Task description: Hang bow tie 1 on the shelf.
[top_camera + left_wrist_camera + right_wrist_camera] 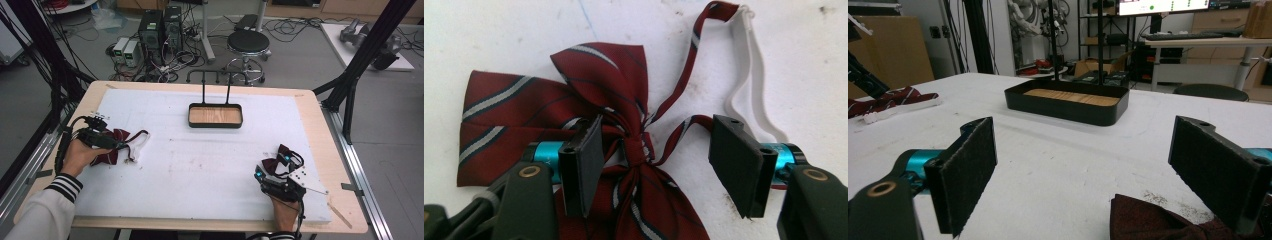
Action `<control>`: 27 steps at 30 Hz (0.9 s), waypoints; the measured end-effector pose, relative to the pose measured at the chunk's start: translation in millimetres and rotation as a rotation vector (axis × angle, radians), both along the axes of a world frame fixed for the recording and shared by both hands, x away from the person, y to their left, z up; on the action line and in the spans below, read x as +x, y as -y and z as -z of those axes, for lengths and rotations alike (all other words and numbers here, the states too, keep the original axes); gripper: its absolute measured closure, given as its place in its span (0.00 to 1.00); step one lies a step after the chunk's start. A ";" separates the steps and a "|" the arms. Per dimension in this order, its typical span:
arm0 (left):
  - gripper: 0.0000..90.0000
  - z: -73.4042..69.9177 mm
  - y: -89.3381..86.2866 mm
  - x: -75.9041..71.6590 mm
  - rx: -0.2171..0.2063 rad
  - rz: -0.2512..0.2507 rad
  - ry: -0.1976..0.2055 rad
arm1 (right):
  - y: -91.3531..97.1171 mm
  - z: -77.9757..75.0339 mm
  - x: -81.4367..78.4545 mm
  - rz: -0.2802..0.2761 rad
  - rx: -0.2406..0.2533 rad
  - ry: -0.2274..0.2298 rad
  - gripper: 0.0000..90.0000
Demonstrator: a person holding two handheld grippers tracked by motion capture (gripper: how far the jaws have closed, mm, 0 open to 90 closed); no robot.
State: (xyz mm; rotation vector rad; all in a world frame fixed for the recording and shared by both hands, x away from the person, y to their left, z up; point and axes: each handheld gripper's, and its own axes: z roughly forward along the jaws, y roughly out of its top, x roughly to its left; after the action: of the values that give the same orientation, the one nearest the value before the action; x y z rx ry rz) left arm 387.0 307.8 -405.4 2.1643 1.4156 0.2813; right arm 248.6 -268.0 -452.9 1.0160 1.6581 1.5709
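Observation:
A dark red striped bow tie [594,75] with a white strap [751,65] lies on the white mat at the left [116,136]. My left gripper [659,160] points down over it, jaws apart on either side of the centre knot, the pads not pressing it. In the high view this gripper [117,145] sits at the left edge of the mat. My right gripper [1088,165] stands open near the front right [273,166]. A second dark red bow tie [1158,222] lies under it, beside its right jaw [284,150].
A black tray [215,124] with a wooden floor and a tall wire handle [216,80] stands at the back middle of the mat. The white mat [200,170] covers most of the wooden table. A stool [248,42] and computers [160,30] stand beyond the far edge.

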 end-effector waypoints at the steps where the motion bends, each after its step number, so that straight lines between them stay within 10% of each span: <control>1: 0.45 0.4 0.4 0.9 0.019 0.000 -0.010 | 0.0 0.0 0.0 0.001 0.002 -0.001 0.12; 27: 0.76 9.4 6.1 5.8 0.126 -0.006 -0.063 | 0.6 0.2 -0.4 0.000 0.010 0.002 0.12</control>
State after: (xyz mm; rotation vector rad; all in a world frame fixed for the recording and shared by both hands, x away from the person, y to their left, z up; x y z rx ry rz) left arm 392.8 301.7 -414.7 2.2895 1.4750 0.3145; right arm 248.3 -268.7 -453.1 1.0195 1.6506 1.5806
